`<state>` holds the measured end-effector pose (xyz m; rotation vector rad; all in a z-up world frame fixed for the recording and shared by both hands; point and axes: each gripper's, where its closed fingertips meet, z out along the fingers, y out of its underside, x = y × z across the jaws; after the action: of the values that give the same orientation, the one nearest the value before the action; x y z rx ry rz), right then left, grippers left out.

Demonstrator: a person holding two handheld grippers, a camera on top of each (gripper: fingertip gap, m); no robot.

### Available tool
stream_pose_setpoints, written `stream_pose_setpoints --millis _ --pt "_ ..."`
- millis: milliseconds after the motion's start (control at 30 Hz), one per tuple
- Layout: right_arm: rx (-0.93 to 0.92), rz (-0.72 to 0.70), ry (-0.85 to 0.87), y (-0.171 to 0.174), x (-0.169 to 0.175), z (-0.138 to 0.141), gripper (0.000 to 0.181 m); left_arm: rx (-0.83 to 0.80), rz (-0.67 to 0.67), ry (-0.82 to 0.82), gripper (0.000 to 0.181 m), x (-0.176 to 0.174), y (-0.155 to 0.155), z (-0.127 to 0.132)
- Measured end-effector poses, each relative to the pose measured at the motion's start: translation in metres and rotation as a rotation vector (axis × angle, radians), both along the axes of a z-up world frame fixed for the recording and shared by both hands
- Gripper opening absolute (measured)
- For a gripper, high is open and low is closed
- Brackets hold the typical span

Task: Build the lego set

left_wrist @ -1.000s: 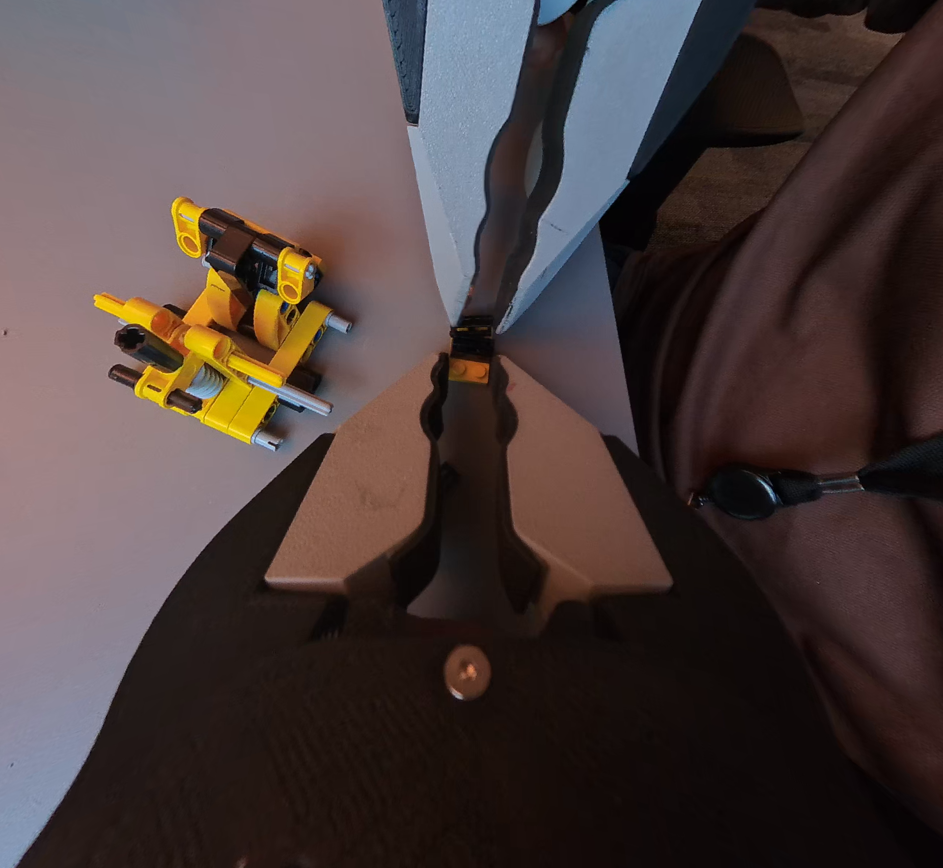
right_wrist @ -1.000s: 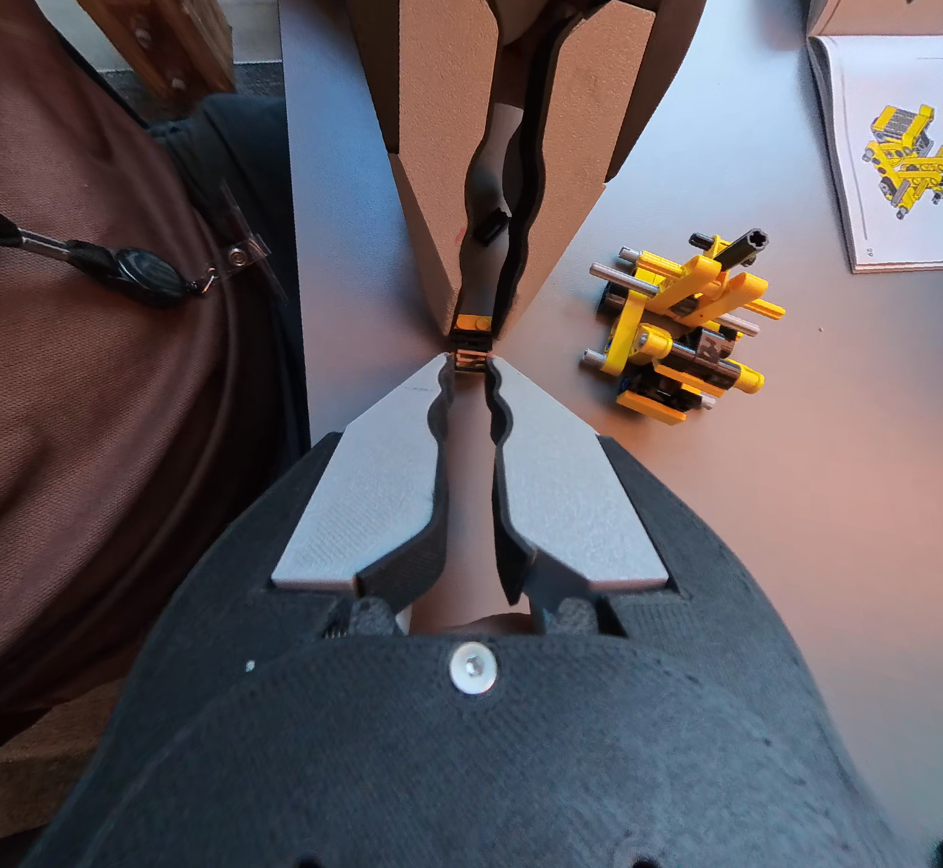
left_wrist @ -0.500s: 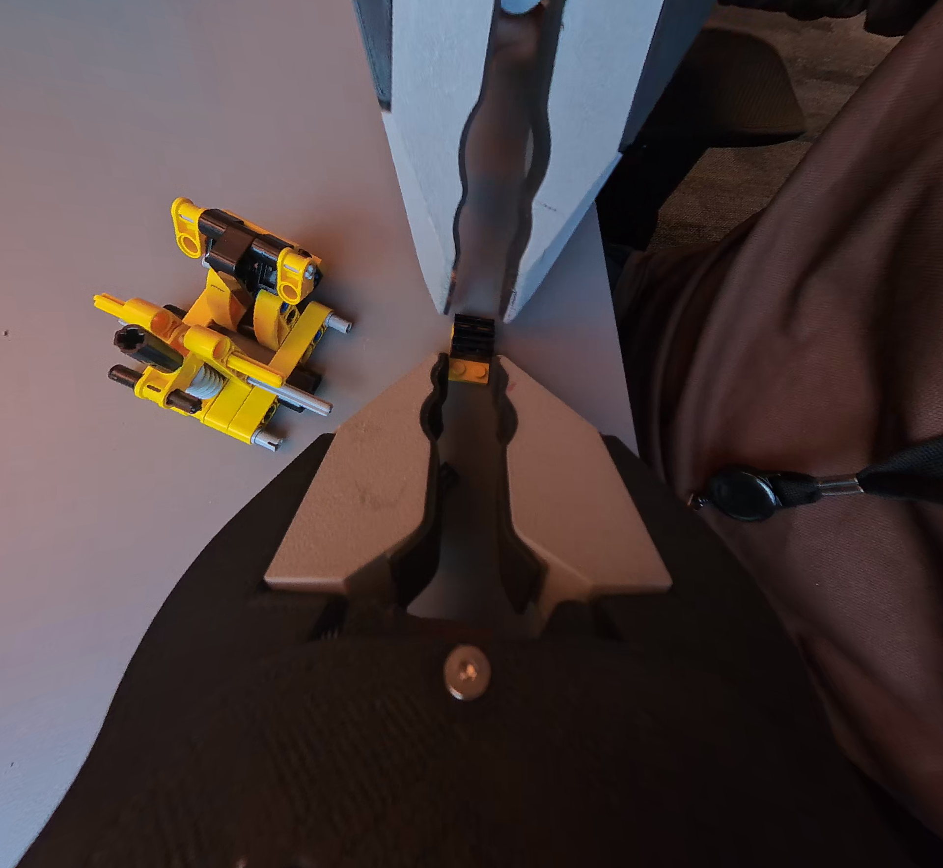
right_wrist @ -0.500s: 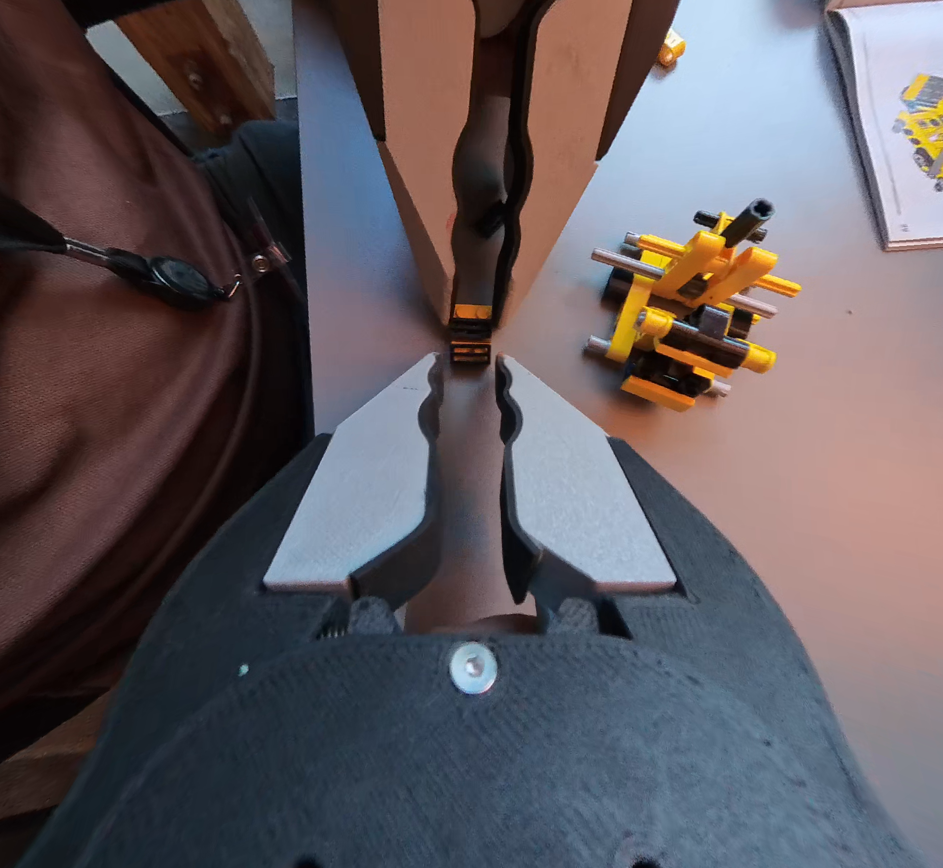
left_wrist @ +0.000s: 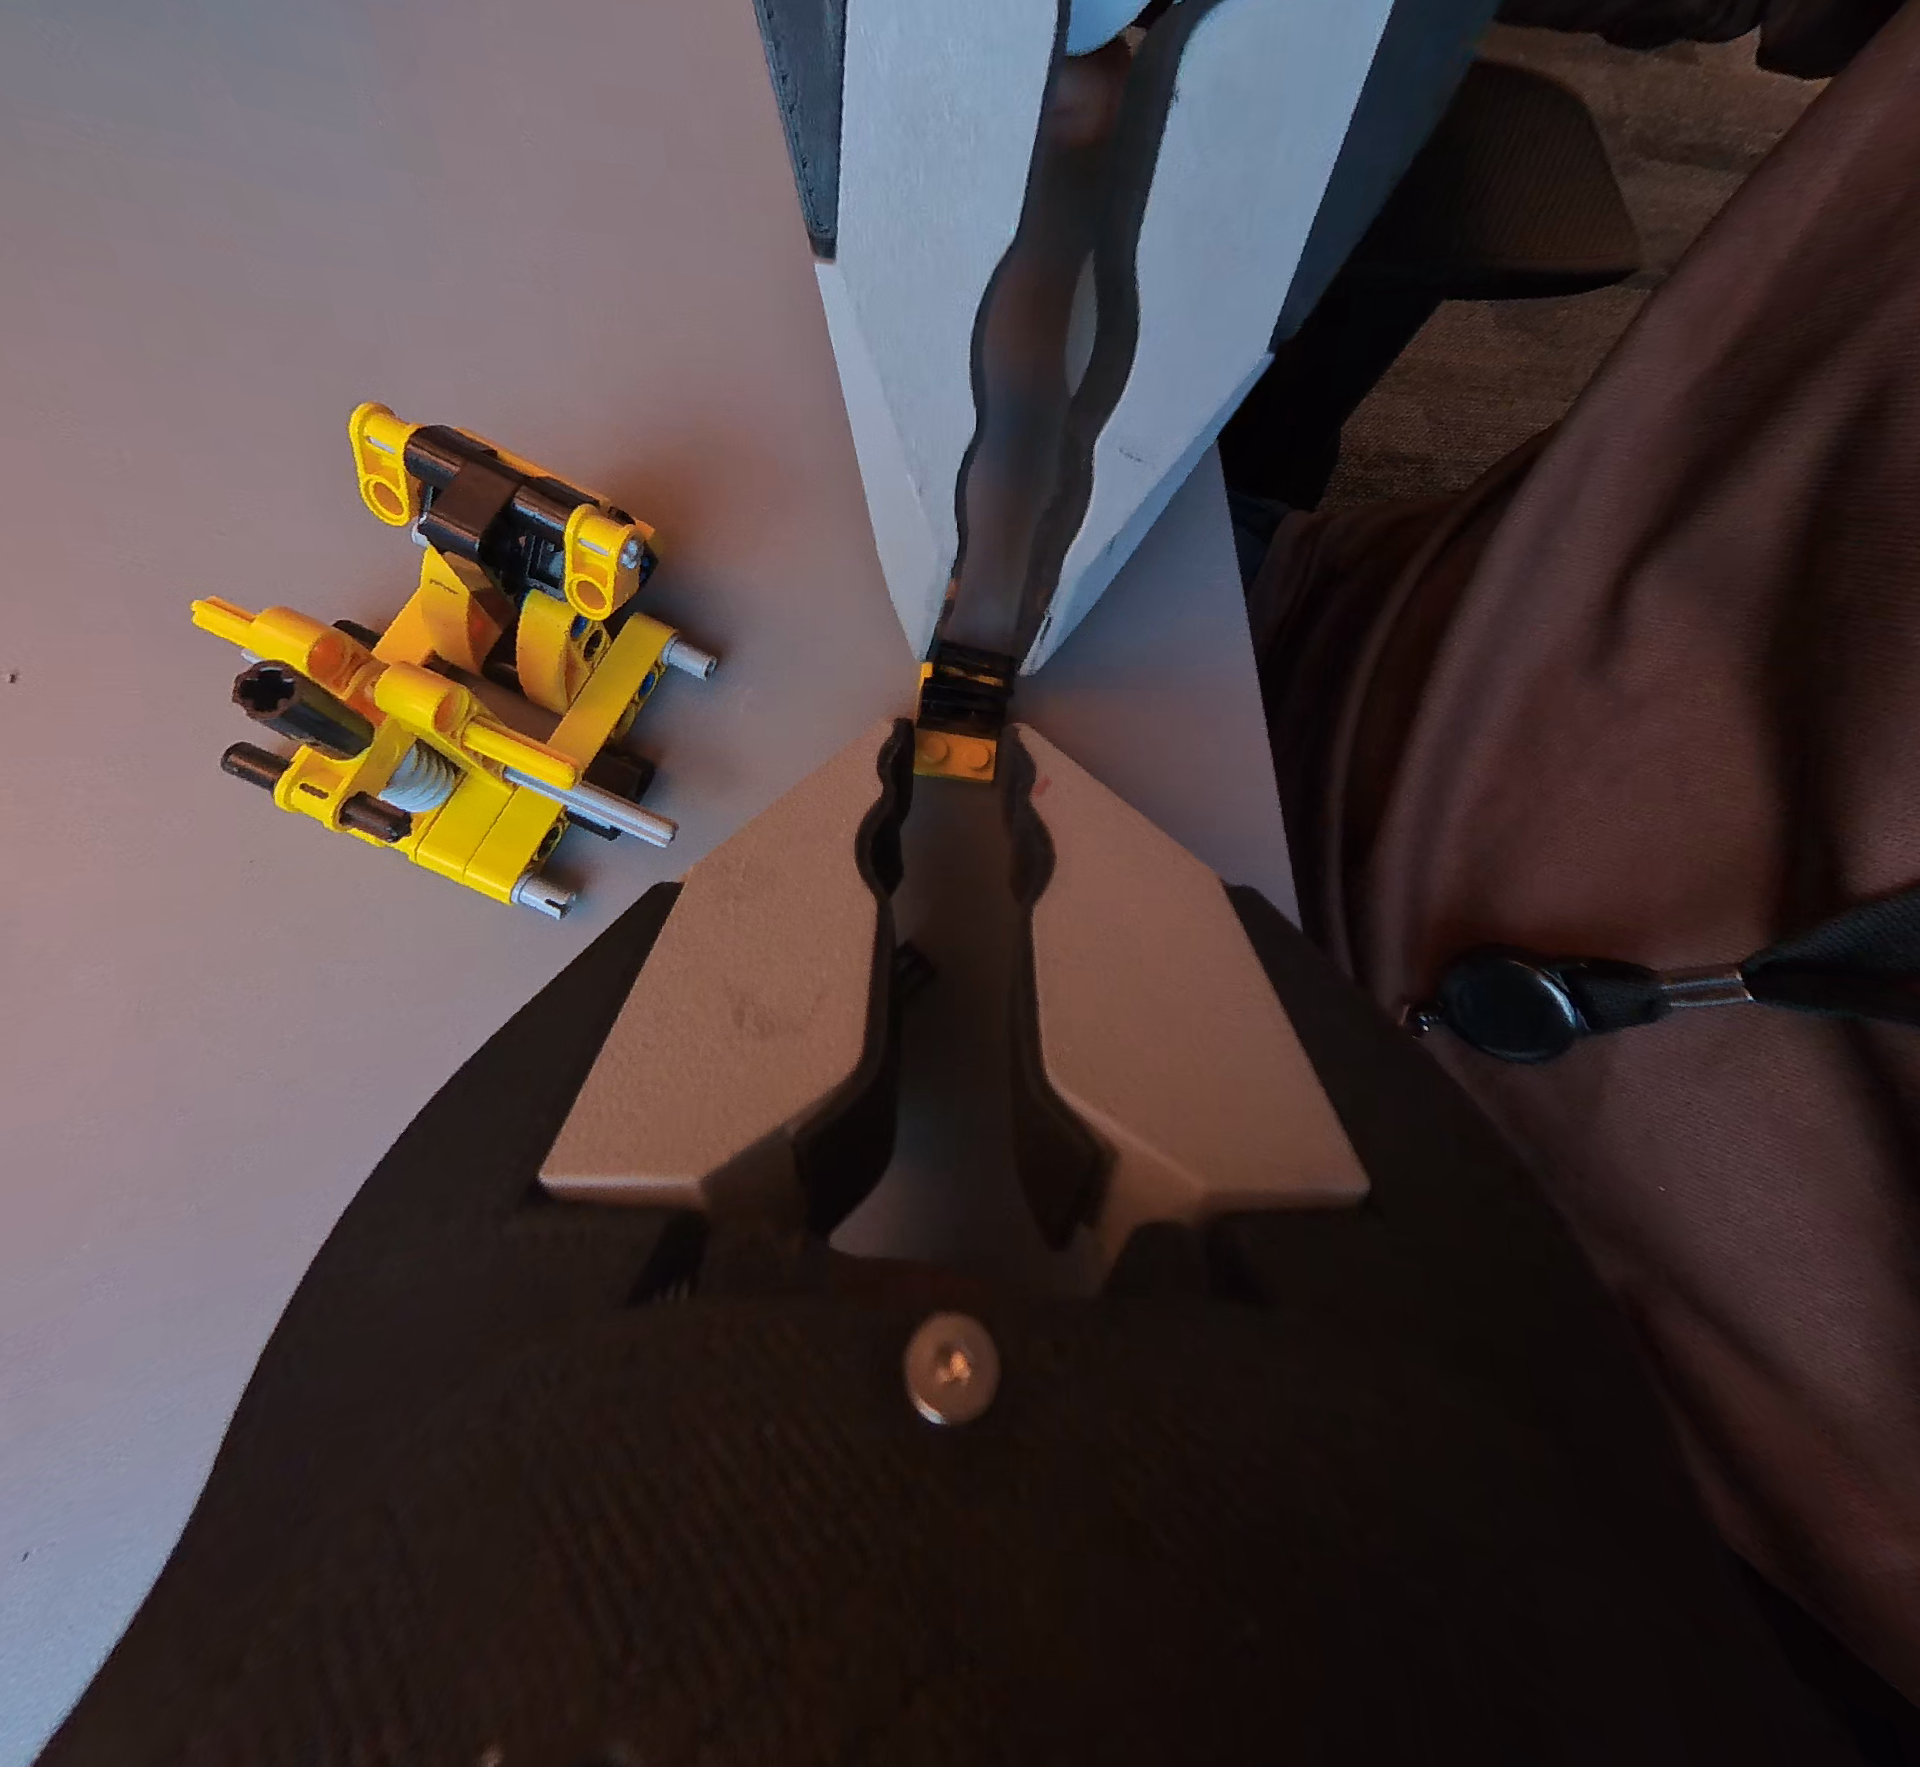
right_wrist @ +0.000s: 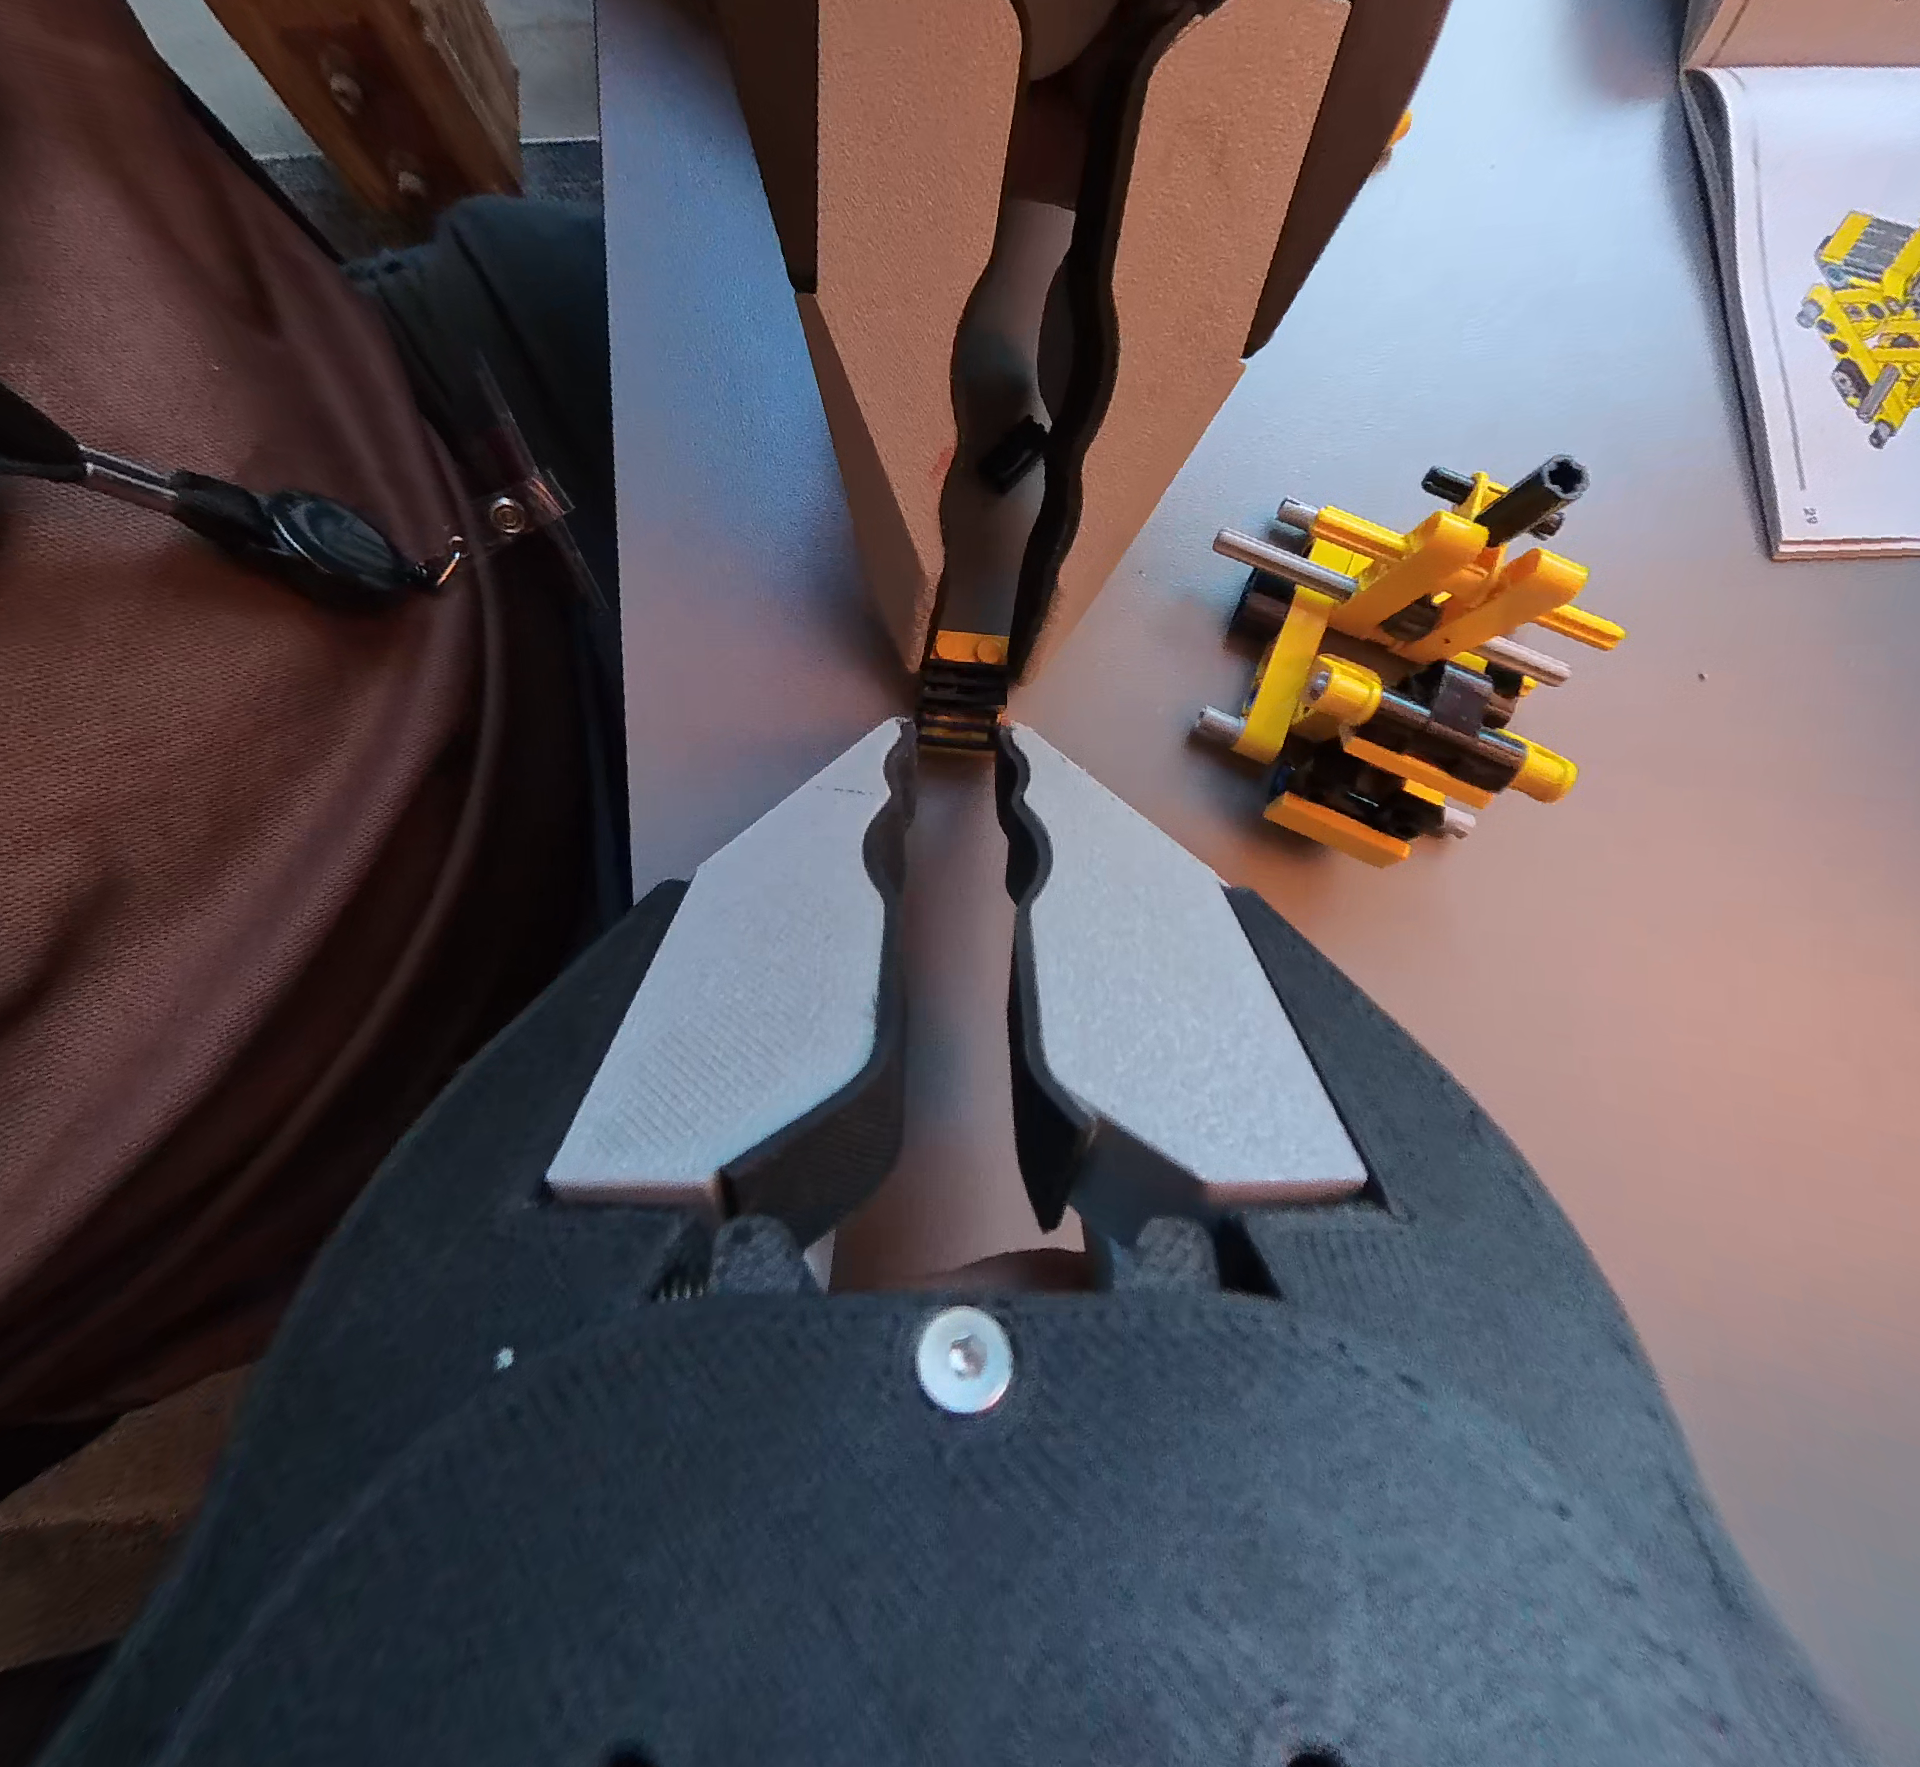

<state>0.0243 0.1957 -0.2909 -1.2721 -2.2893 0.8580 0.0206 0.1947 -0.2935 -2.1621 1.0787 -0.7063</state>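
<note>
A small yellow plate point(left_wrist: 956, 756) with a black grille piece point(left_wrist: 966, 687) on its end hangs between my two grippers above the grey table point(left_wrist: 312, 159). My left gripper point(left_wrist: 956, 751) is shut on the yellow plate. My right gripper point(right_wrist: 956, 743) meets it tip to tip and is closed on the black grille piece point(right_wrist: 961, 715), with the yellow plate point(right_wrist: 966, 647) just beyond it. The partly built yellow and black lego model point(left_wrist: 447, 668) lies on the table to the left in the left wrist view, and to the right in the right wrist view point(right_wrist: 1403, 668).
An open instruction booklet point(right_wrist: 1829, 315) lies at the right of the table. A small yellow piece point(right_wrist: 1397, 128) lies behind the left gripper. A person's brown garment point(left_wrist: 1610, 678) with a black badge reel point(left_wrist: 1507, 1005) is beside the table edge point(left_wrist: 1247, 626). Only a small space, under 4 cm, lies between the two pairs of fingers.
Half a second ago my right gripper had opened and drawn back from the black grille piece. It has now moved in again and closed on it. The left gripper and the model have not moved.
</note>
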Motion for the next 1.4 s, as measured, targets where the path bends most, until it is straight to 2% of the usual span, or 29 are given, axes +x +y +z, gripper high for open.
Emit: stream_pose_setpoints --millis 267,567,800,1100,1200,1400 --pt "-0.003 -0.007 -0.016 0.0003 -0.0005 -0.0005 0.012 0.002 0.002 0.001 0.013 0.0001 0.0 0.0" --pt "-0.14 0.042 -0.109 -0.0003 -0.001 -0.0025 0.012 0.004 0.001 0.003 0.013 -0.0003 -0.0002 0.0" --pt "-0.098 0.066 -0.225 -0.0007 -0.0011 -0.0039 0.012 0.006 -0.002 0.006 0.013 -0.0001 -0.0004 -0.0001" --pt "0.065 0.129 -0.404 -0.0003 -0.0018 -0.0064 0.012 0.011 -0.006 0.013 0.013 0.0004 -0.0009 -0.0004" --pt "0.057 0.16 -0.36 -0.0016 -0.0055 -0.0062 0.012 0.007 -0.01 0.011 0.013 -0.0022 -0.0021 -0.0003" --pt "-0.072 0.111 -0.166 -0.0023 -0.007 -0.0034 0.013 0.0 -0.01 0.001 0.013 -0.004 -0.0034 -0.0003"
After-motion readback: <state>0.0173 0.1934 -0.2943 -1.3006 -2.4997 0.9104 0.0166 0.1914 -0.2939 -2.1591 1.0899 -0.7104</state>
